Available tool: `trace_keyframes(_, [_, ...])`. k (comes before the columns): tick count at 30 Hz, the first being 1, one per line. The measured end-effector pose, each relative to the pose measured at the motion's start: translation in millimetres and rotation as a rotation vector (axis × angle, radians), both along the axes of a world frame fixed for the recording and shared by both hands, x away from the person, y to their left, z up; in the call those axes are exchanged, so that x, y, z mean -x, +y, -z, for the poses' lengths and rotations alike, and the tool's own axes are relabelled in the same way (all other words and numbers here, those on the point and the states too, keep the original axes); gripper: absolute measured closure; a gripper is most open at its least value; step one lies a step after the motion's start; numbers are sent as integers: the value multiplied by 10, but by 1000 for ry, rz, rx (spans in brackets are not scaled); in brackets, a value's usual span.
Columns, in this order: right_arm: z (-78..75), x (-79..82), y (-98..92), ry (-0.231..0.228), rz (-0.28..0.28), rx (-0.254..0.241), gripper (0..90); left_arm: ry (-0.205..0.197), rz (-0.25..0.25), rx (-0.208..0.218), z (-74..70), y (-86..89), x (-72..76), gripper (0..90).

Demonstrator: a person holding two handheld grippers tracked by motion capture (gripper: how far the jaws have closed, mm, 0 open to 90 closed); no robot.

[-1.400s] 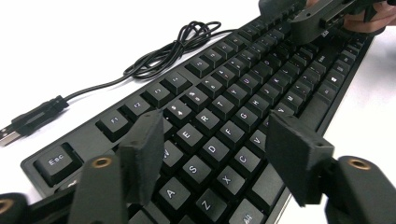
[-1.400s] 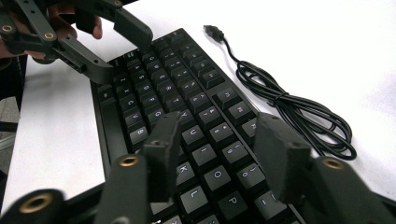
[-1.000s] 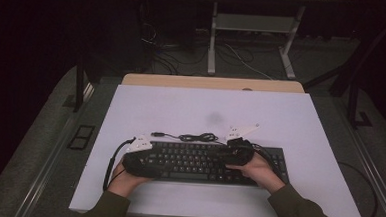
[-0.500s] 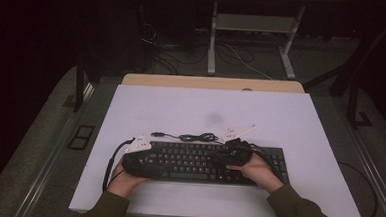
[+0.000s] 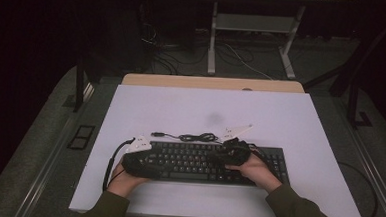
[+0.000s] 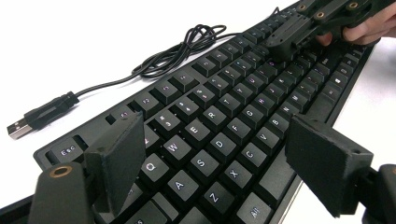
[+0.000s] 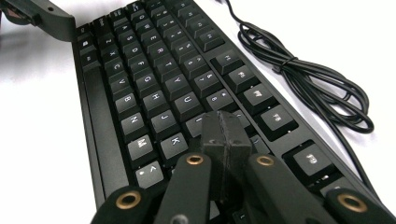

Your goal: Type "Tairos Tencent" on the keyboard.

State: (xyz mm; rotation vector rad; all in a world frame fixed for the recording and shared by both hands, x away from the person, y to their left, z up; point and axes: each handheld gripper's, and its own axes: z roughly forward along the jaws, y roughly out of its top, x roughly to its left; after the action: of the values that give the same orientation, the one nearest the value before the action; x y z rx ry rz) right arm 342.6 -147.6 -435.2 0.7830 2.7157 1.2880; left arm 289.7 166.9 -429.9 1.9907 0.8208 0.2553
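A black keyboard (image 5: pixel 198 163) lies along the front of the white table (image 5: pixel 280 118). My left gripper (image 5: pixel 139 159) hovers over its left end. In the left gripper view its jaws stand wide apart (image 6: pixel 224 163), one pad (image 6: pixel 119 158) above the number row and the other (image 6: pixel 327 170) past the front edge, gripping nothing. My right gripper (image 5: pixel 228 153) is shut, its pressed-together tips (image 7: pixel 224 133) resting on the keys just right of K. It also appears far off in the left gripper view (image 6: pixel 285 39).
The keyboard's black cable (image 5: pixel 198 137) lies coiled just behind it, with the USB plug (image 6: pixel 18 127) loose on the table. Behind the table stand a wooden desk edge (image 5: pixel 212 83) and floor cables.
The right gripper has slid slightly left along the keys. The left gripper and the keyboard have stayed where they were.
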Motion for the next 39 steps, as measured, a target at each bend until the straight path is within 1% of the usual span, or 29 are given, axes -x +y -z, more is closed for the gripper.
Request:
trace_keyframes(2, [9, 6, 11, 6, 1, 5, 894, 1, -3, 2, -1, 1, 1, 193])
trace_keyframes(4, [17, 10, 26, -1, 0, 23, 894, 1, -3, 1, 1, 1, 1, 193])
trace_keyframes(8, [19, 16, 34, -5, -3, 31, 894, -1, 3, -2, 4, -1, -1, 193])
trace_keyframes(18, [8, 19, 31, -9, -4, 31, 894, 2, 7, -2, 3, -5, 0, 196])
trace_keyframes(22, [-17, 21, 17, -17, -1, 18, 890, 0, 6, 0, 2, -2, -2, 196])
trace_keyframes(28, [-46, 22, -13, -18, 11, -5, 803, 0, 7, -1, 0, -5, 0, 199])
trace_keyframes(31, [-60, 15, -41, -21, 14, -18, 733, 1, 7, -1, 0, -4, 0, 201])
trace_keyframes(34, [-78, 5, -77, -11, 23, -41, 665, 0, 8, -1, 0, -5, 1, 204])
trace_keyframes(39, [-96, -5, -120, -7, 32, -71, 514, 1, 10, 0, 0, -9, 3, 205])
